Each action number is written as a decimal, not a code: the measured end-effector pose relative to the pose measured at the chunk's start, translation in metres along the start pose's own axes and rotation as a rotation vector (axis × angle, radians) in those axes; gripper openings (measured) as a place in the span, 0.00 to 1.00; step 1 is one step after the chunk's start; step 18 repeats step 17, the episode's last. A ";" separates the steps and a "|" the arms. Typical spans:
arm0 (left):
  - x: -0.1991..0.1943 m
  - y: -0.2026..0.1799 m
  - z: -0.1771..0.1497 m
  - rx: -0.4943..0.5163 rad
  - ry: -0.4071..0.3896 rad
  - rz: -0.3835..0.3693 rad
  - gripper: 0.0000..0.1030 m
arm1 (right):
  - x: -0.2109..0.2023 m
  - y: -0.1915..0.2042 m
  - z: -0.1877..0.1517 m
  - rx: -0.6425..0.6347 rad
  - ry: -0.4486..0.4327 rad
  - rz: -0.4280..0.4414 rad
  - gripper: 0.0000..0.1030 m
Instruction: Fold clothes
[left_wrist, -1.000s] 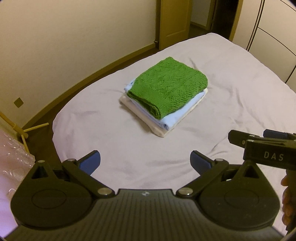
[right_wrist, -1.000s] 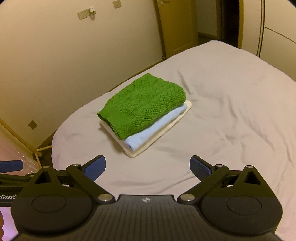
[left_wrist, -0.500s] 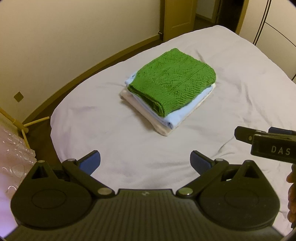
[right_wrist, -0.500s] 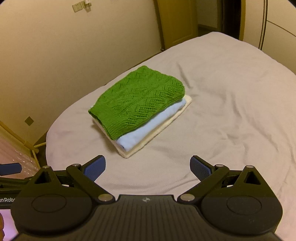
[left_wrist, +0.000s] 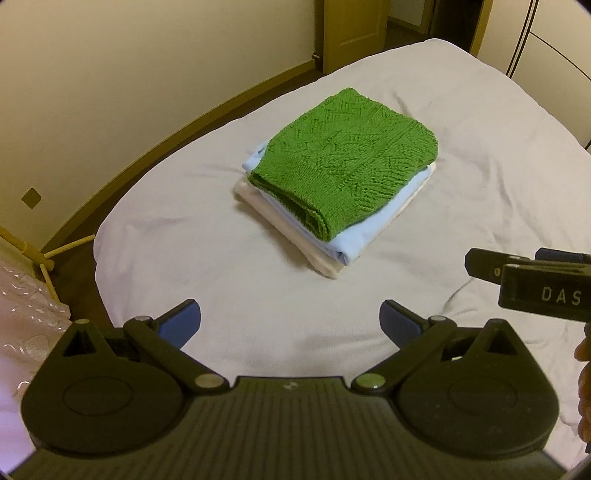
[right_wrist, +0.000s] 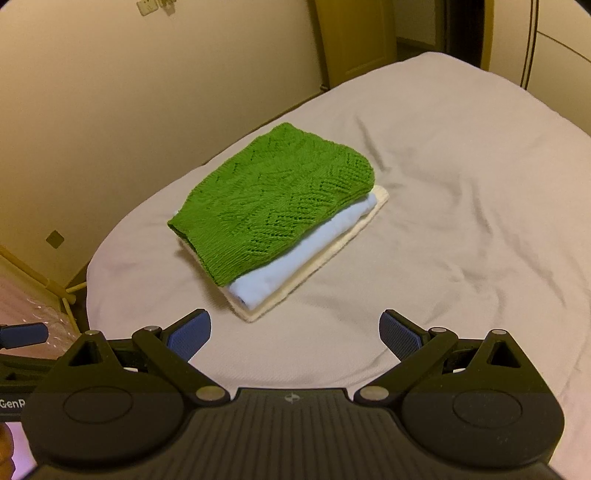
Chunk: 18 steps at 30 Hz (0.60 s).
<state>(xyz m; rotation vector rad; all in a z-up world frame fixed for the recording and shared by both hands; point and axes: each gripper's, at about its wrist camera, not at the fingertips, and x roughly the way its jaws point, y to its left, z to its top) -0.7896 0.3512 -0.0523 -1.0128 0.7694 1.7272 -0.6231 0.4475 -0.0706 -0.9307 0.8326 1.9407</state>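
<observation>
A folded green knitted sweater (left_wrist: 343, 162) (right_wrist: 273, 206) lies on top of a folded light blue garment (left_wrist: 354, 240) (right_wrist: 295, 254) and a folded cream one (left_wrist: 266, 206) (right_wrist: 332, 251), stacked on the bed. My left gripper (left_wrist: 290, 325) is open and empty, held above the sheet in front of the stack. My right gripper (right_wrist: 295, 334) is open and empty, also short of the stack; its body shows at the right in the left wrist view (left_wrist: 532, 280).
The bed (left_wrist: 480, 147) (right_wrist: 461, 184) has a wrinkled pale sheet. A wall and baseboard run along its left side. A wooden rack (left_wrist: 40, 254) and a plastic-wrapped bundle (left_wrist: 26, 314) stand at the left. A door and wardrobe are behind.
Both grippers have drifted slightly, so the stack sits a little higher in the left view and nearer in the right view. Both stay open. The clothes have not moved.
</observation>
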 end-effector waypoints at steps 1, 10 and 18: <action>0.002 0.000 0.001 0.000 0.002 -0.002 0.99 | 0.002 -0.001 0.001 0.001 0.003 -0.001 0.97; 0.016 0.001 0.011 -0.003 0.010 -0.016 0.99 | 0.013 -0.007 0.010 0.019 0.015 -0.017 0.97; 0.018 0.001 0.016 -0.008 0.001 -0.007 0.99 | 0.011 -0.007 0.013 0.023 0.009 -0.027 0.97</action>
